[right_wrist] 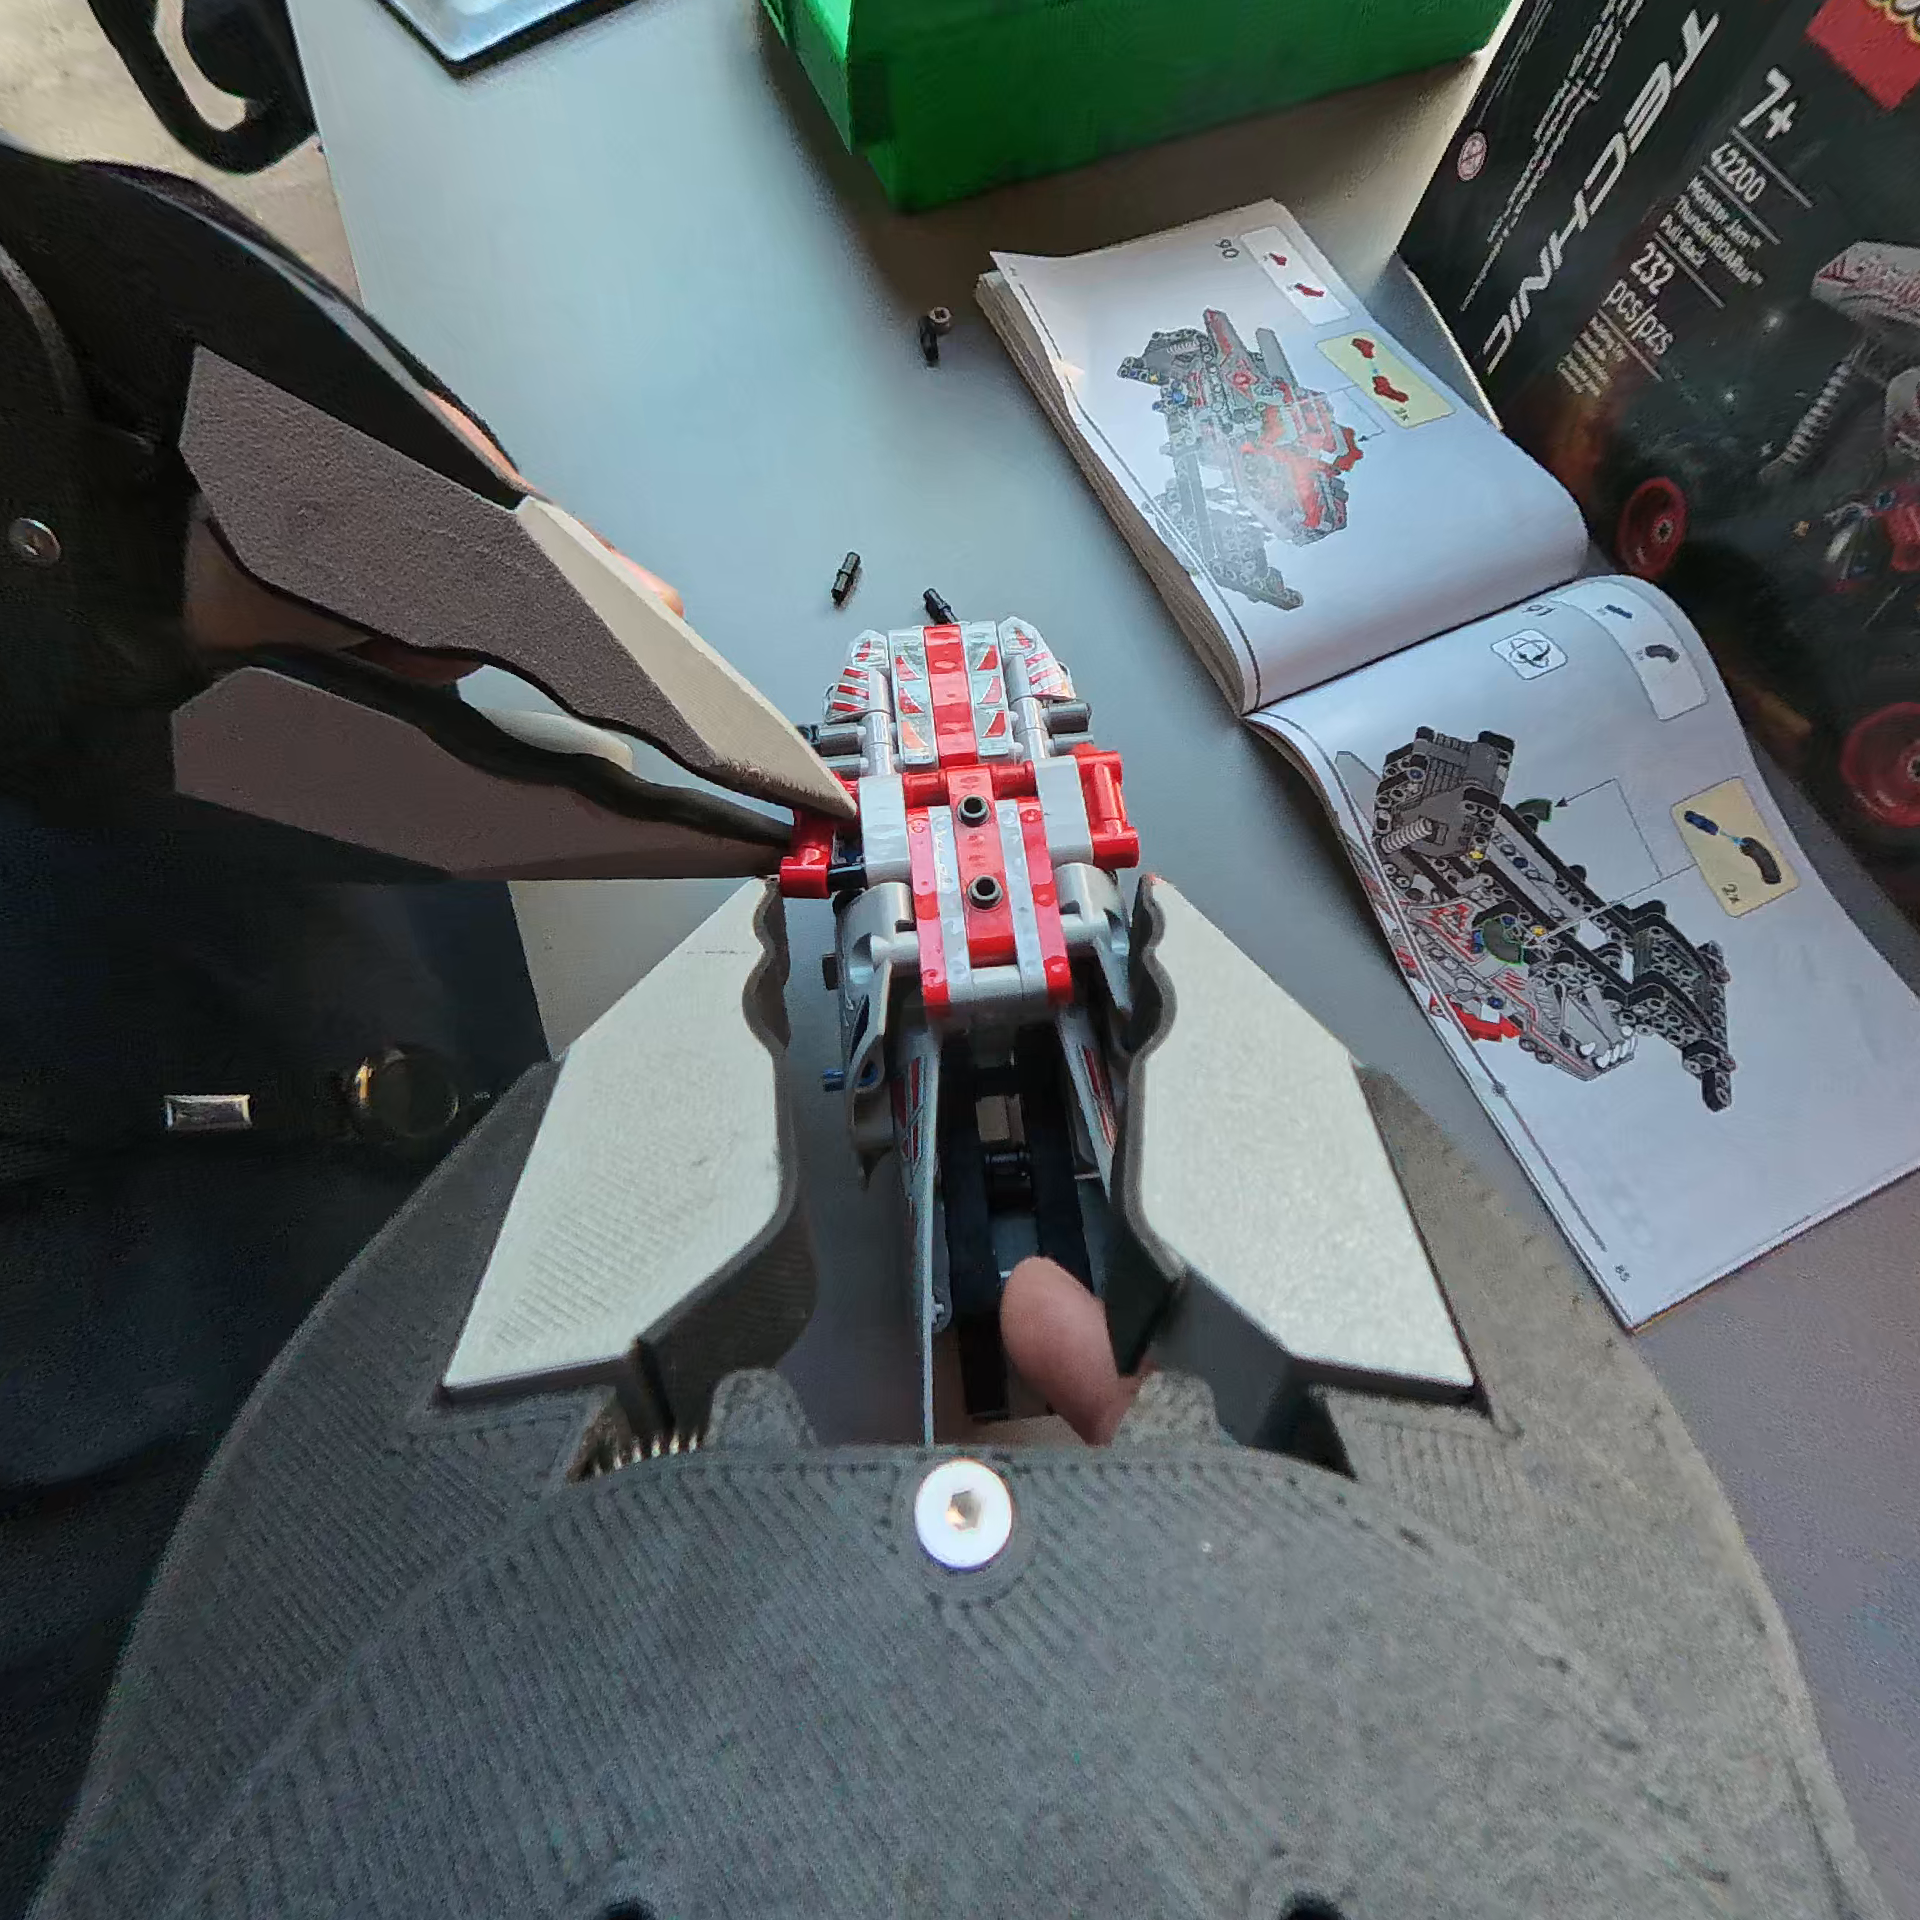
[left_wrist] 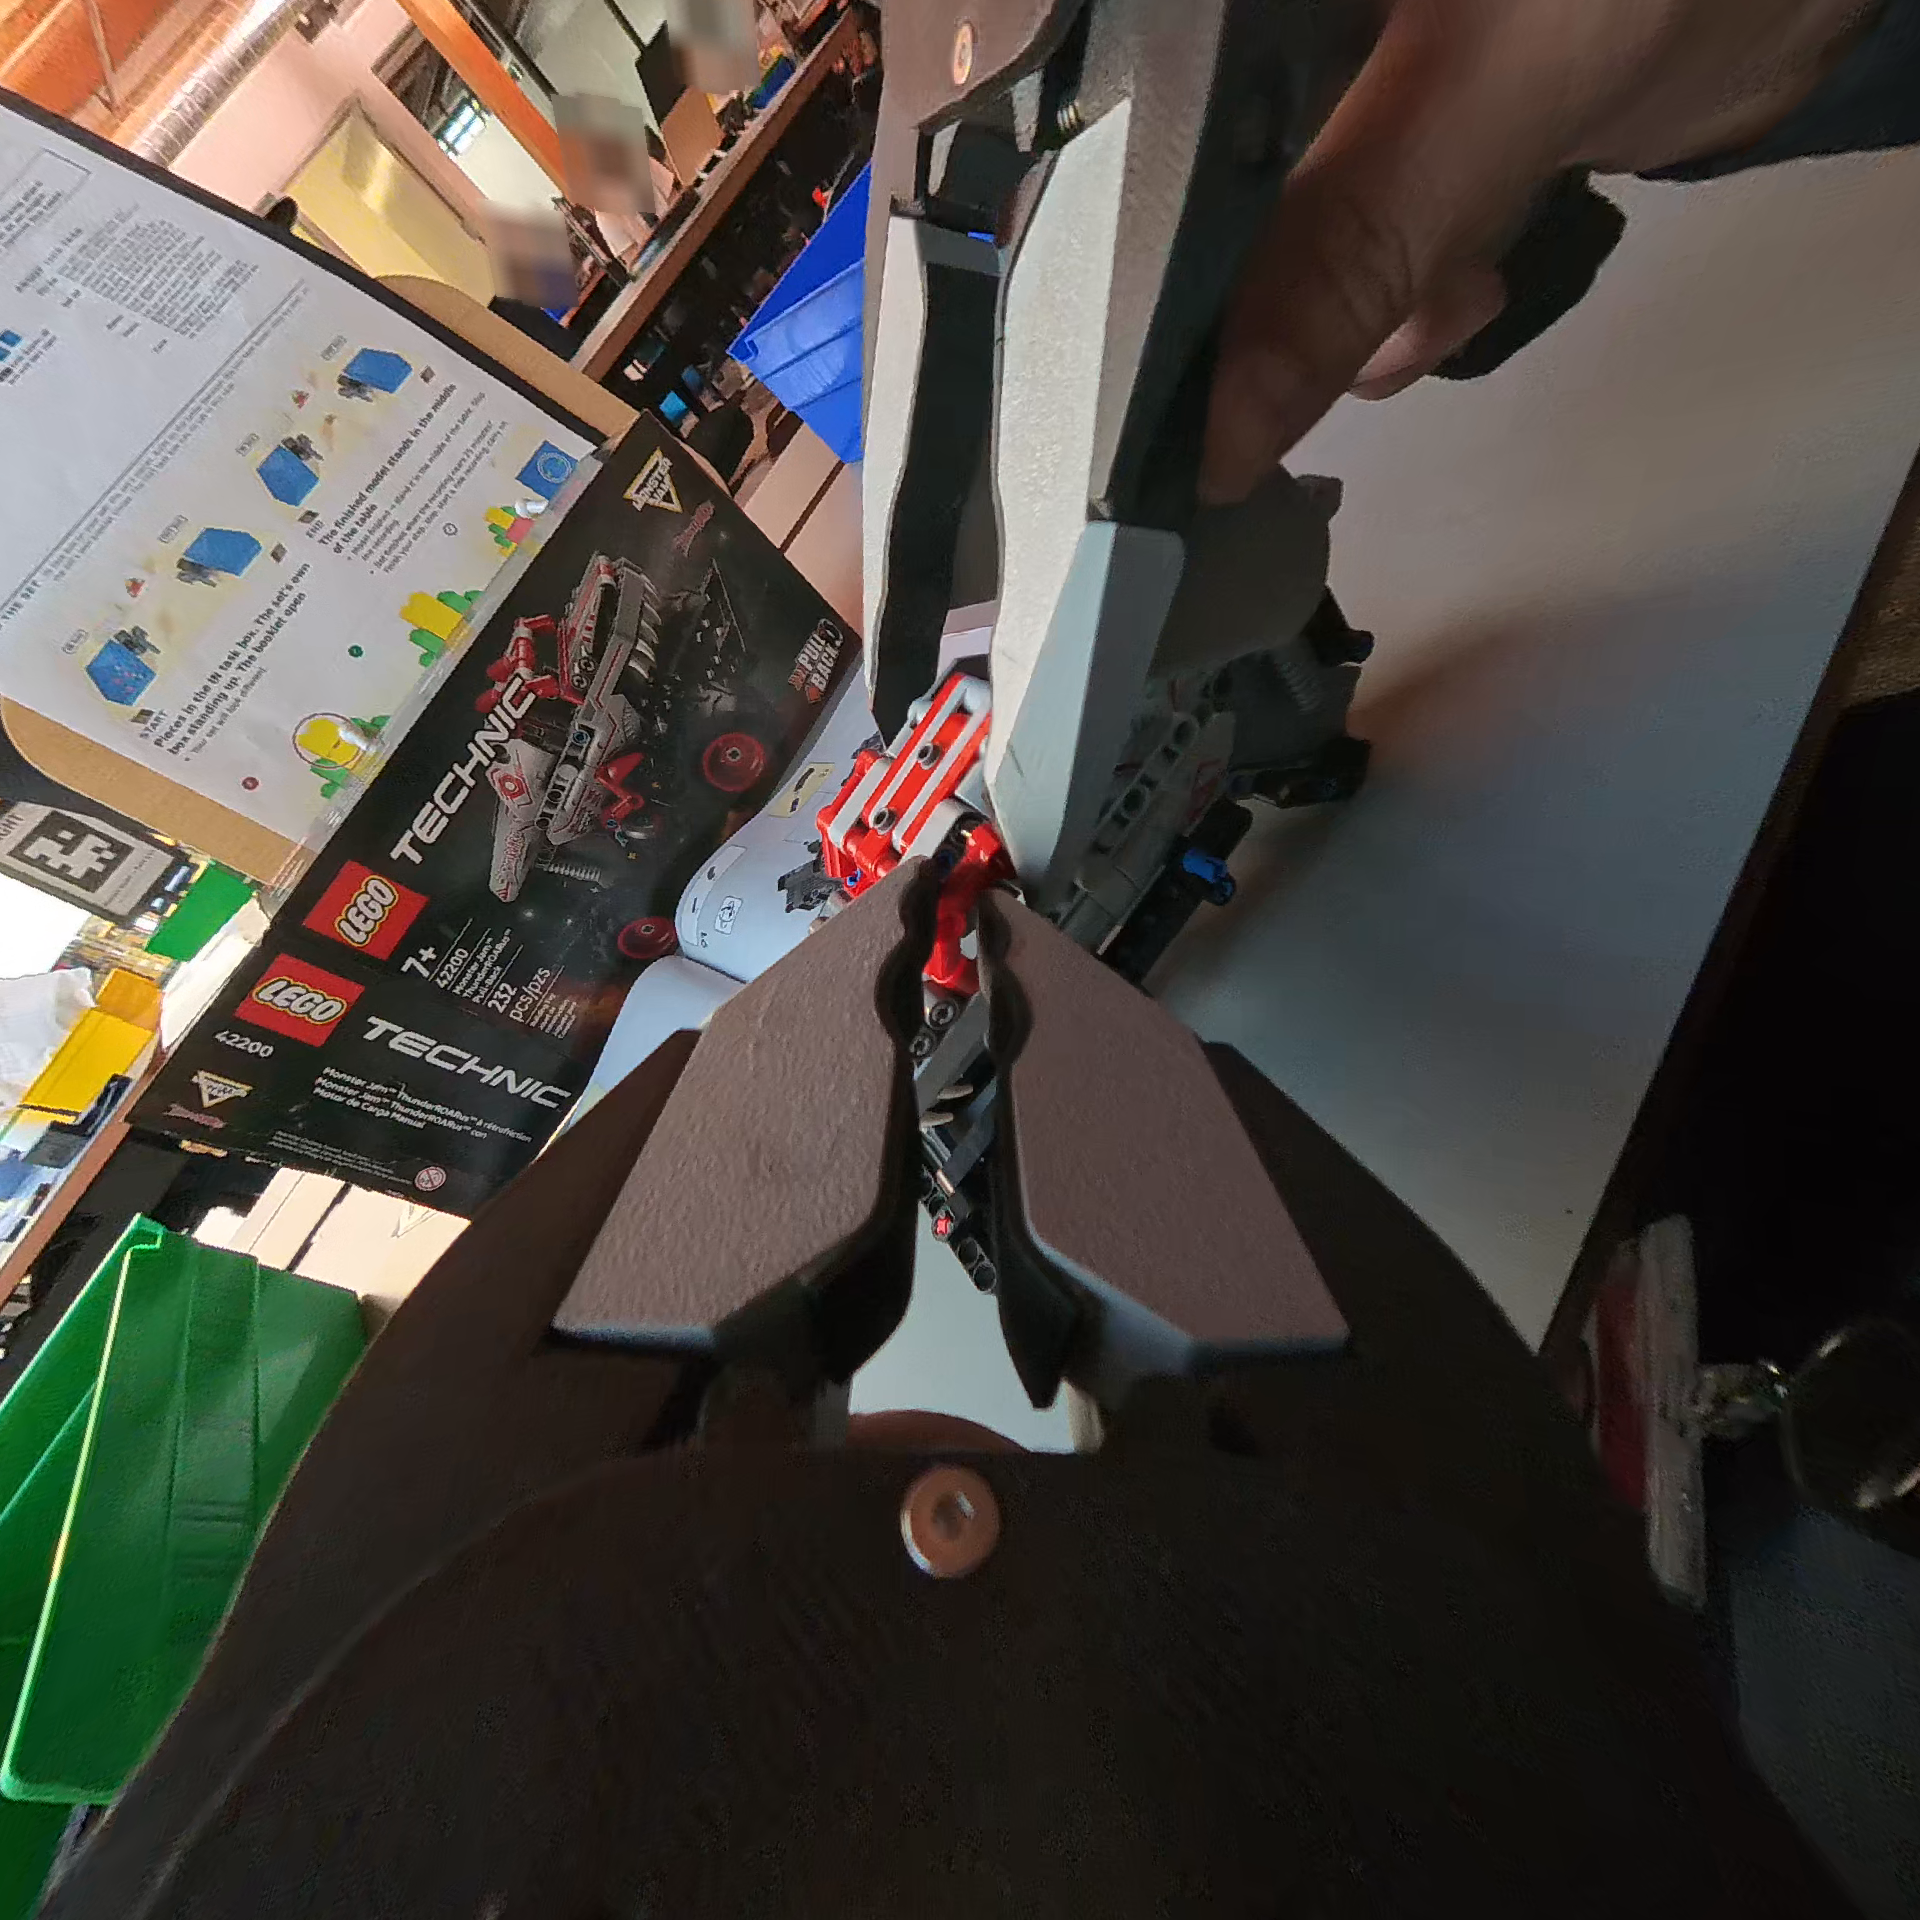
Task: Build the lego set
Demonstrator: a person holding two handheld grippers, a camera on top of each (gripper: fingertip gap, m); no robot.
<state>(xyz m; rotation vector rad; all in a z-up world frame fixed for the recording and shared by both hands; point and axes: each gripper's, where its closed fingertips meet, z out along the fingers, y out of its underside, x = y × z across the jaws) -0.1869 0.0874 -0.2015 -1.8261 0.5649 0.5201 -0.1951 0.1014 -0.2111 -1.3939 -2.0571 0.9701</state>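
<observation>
The right gripper [right_wrist: 956,940] is clamping the grey-and-red lego model [right_wrist: 971,831] by its flanks, the fingers pressing against both sides of the body, and a fingertip [right_wrist: 1055,1340] is resting between them at the rear. The left gripper [right_wrist: 821,831] is coming in from the side, its tips pinching a red connector piece [left_wrist: 961,914] at the model's side. The model is sitting on the grey worktop [right_wrist: 644,364], well in from its edges. Two small black pins [right_wrist: 847,578] are lying just beyond it. An open instruction booklet [right_wrist: 1455,727] is lying nearer the worktop's edge, with the set's box [right_wrist: 1714,364] standing behind it and a green bin [right_wrist: 1091,94] toward the far edge.
</observation>
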